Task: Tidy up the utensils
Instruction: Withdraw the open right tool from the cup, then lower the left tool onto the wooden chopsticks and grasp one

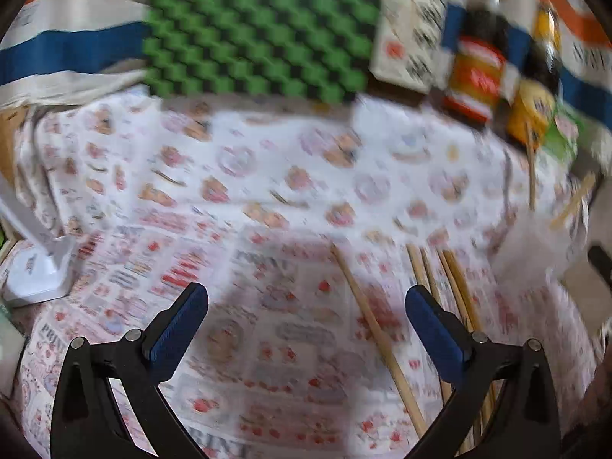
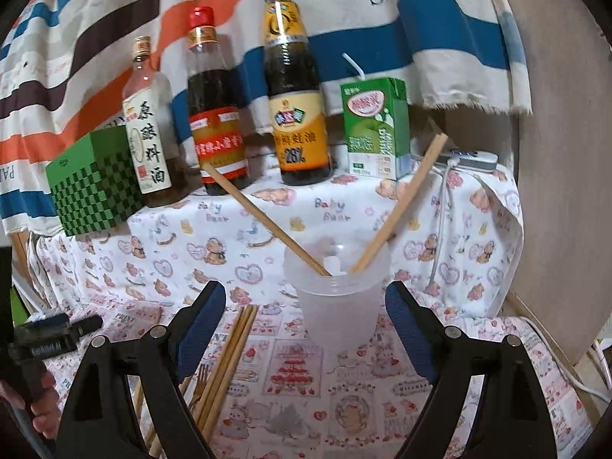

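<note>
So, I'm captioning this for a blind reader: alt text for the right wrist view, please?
The open right gripper frames a translucent plastic cup holding two wooden chopsticks on a bear-print cloth. More loose chopsticks lie at left; three sauce bottles stand behind.

background: green checkered box (image 2: pixel 91 191) | three sauce bottles (image 2: pixel 216 114) | green drink carton (image 2: pixel 376 130) | striped cloth (image 2: pixel 95 19)

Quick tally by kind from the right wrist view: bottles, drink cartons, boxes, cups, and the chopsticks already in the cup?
Bottles: 3
Drink carton: 1
Checkered box: 1
Plastic cup: 1
Chopsticks in the cup: 2
Total: 8
</note>
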### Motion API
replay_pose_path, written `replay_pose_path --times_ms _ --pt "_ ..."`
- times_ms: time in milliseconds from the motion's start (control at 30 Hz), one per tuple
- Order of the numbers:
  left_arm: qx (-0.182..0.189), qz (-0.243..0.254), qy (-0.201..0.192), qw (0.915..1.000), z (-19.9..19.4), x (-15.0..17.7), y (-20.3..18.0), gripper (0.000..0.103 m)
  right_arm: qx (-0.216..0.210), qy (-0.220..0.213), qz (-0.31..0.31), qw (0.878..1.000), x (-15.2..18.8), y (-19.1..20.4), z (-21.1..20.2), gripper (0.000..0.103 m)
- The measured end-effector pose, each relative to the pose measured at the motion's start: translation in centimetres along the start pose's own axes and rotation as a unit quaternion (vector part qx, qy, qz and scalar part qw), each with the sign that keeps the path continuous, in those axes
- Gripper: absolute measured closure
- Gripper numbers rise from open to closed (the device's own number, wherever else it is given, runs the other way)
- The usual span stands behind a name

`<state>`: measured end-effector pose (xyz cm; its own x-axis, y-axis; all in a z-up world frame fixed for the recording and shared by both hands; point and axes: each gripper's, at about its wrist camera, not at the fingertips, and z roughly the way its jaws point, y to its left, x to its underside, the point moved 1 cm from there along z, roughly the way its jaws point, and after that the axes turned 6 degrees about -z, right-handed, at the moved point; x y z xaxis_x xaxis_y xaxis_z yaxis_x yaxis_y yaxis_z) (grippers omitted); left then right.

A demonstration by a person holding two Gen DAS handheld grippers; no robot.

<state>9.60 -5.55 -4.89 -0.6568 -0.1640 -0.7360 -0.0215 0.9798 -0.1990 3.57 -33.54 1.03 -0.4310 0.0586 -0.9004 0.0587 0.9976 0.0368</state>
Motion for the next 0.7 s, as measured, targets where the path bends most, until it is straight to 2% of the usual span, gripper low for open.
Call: replay_pose_path --times_ms 100,200,267,300,367,433,567,700 --pt "-0.009 0.016 0.024 0.9995 0.9 -0.3 -1.4 0.001 0.006 0.004 0.002 1.000 0.0 -0.2 0.1 0.016" --pt "-0.018 0.025 0.076 0.9966 2.7 -1.5 -3.0 0.003 0.017 0.000 -0.005 1.000 -0.1 -0.1 0.0 0.016" --pt "-0.047 0.030 0.116 0.9917 4.2 -2.2 -3.8 0.016 0.031 -0.003 -0.014 0.999 0.0 0.1 0.0 0.016" --pt "-0.050 0.028 0.129 0.9900 5.0 -2.6 -4.2 0.026 0.032 -0.001 -0.015 0.999 0.0 0.1 0.1 0.016" --pt "-0.032 0.016 0.160 0.9864 6.3 -2.9 -4.5 0.033 0.026 0.006 -0.012 1.000 0.0 0.0 0.3 0.016" --pt "-0.012 -0.002 0.195 0.9807 7.1 -2.7 -4.6 0.052 0.027 0.007 -0.007 1.000 0.0 -0.2 0.4 0.016" --pt "0.009 -0.014 0.211 0.9773 7.0 -1.6 -4.9 0.057 0.040 0.010 -0.005 0.999 -0.1 -0.5 0.4 0.016" --pt "-0.009 -0.047 0.210 0.9765 8.0 -2.0 -4.4 0.064 0.038 0.018 0.000 0.999 0.1 -0.5 0.7 0.016"
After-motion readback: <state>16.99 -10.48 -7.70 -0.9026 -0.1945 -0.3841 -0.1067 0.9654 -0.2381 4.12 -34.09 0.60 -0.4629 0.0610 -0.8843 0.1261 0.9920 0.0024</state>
